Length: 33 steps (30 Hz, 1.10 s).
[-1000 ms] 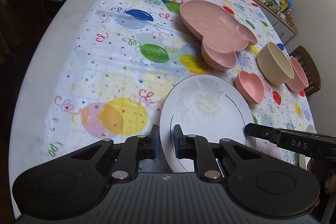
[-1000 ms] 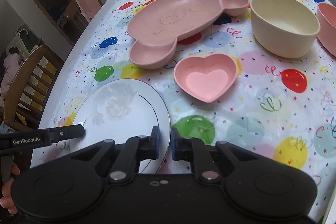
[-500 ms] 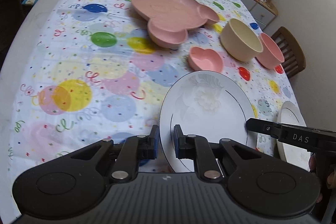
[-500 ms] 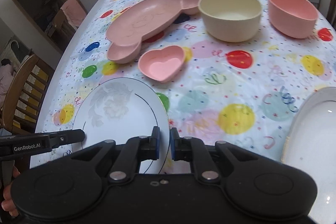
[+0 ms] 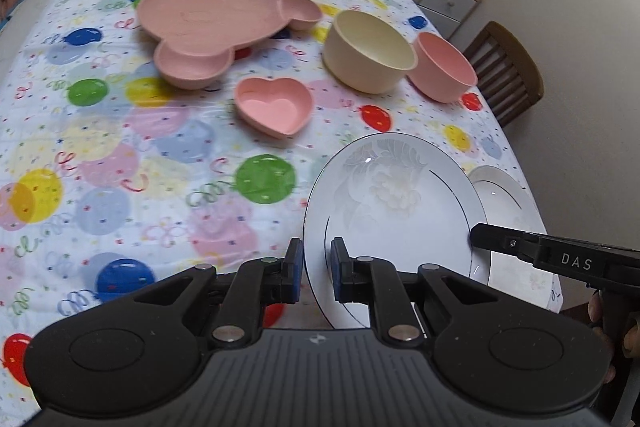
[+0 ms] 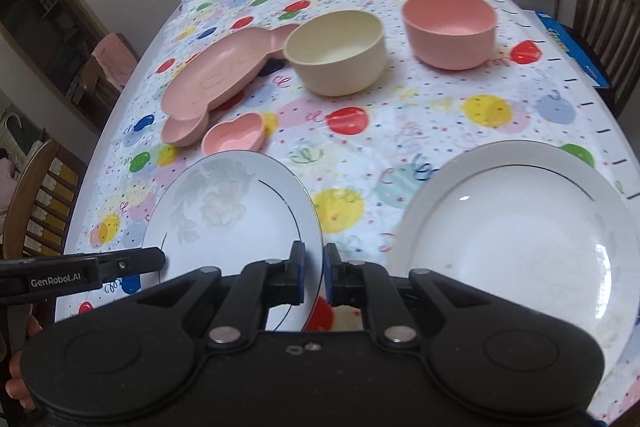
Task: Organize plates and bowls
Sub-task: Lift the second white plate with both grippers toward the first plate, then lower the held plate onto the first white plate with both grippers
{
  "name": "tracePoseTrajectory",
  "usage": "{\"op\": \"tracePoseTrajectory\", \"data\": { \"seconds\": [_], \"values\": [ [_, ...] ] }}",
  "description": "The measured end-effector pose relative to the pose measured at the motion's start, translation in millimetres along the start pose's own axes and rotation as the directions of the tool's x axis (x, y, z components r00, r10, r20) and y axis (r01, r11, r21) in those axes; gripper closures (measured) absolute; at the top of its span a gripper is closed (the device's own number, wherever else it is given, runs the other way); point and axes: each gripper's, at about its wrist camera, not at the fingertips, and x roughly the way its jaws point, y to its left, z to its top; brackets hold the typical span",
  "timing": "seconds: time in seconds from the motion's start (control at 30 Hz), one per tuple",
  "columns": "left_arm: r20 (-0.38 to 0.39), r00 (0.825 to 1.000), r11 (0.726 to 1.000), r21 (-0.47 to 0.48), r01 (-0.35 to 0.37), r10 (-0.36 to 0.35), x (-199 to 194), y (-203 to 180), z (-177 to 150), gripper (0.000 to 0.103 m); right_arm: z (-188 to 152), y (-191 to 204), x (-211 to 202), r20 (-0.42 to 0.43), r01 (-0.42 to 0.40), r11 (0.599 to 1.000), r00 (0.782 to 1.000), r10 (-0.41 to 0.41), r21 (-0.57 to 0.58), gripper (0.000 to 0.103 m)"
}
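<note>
Left wrist view: left gripper [image 5: 317, 275] clamps the floral plate [image 5: 394, 203] rim, lifted above the tablecloth [image 5: 120, 155].

Right wrist view: right gripper [image 6: 313, 277] clamps the opposite rim. Judged next: lower onto plain plate [image 6: 516, 227] alongside.

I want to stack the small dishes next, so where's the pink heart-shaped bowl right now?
In the left wrist view the pink heart-shaped bowl sits on the tablecloth at centre, just in front of the pink character plate and left of the cream bowl.
</note>
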Motion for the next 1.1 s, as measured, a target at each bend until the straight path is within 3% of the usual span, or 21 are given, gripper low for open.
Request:
{"op": "tracePoseTrajectory", "data": {
  "seconds": [0.6,1.1],
  "values": [
    [-0.077,0.995,0.988,0.140,0.070,-0.060,53.9,-115.2,0.6,0.089,-10.9,-114.4,-49.1,0.042,0.068,0.987,0.996,-0.075,0.145,0.095],
    [-0.114,0.993,0.980,0.194,0.048,-0.026,93.0,-161.0,-8.8,0.089,-23.0,-172.6,-55.6,0.025,0.087,0.975,0.995,-0.094,0.203,0.095]
  ]
}}
